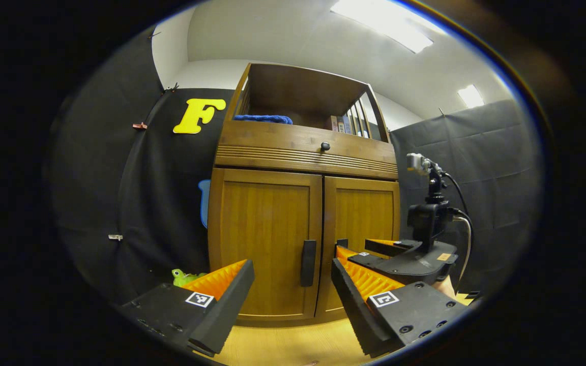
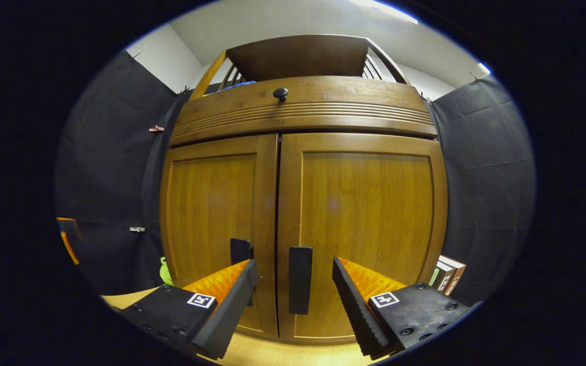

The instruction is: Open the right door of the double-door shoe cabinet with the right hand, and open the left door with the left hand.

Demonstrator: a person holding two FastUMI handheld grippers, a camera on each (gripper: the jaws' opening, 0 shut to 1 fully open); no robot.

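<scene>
The wooden shoe cabinet (image 1: 303, 152) stands ahead with both doors closed. In the left gripper view the left door (image 1: 265, 239) carries a dark vertical handle (image 1: 308, 263), which lies a short way ahead between my open left gripper (image 1: 293, 305) fingers. My right gripper (image 1: 358, 249) sits at the right door (image 1: 367, 213), its tips by that door's partly hidden handle (image 1: 342, 243). In the right gripper view the right door (image 2: 364, 213) is close, and its handle (image 2: 300, 287) stands between the fingers of my open right gripper (image 2: 294, 300). The left door's handle (image 2: 241, 250) peeks from behind one finger.
A drawer with a round knob (image 1: 325, 146) runs above the doors, and a blue cloth (image 1: 262, 119) lies on the open top shelf. A green toy (image 1: 183, 277) sits on the wooden floor (image 1: 283, 345) left of the cabinet. Books (image 2: 445, 274) lean at its right side.
</scene>
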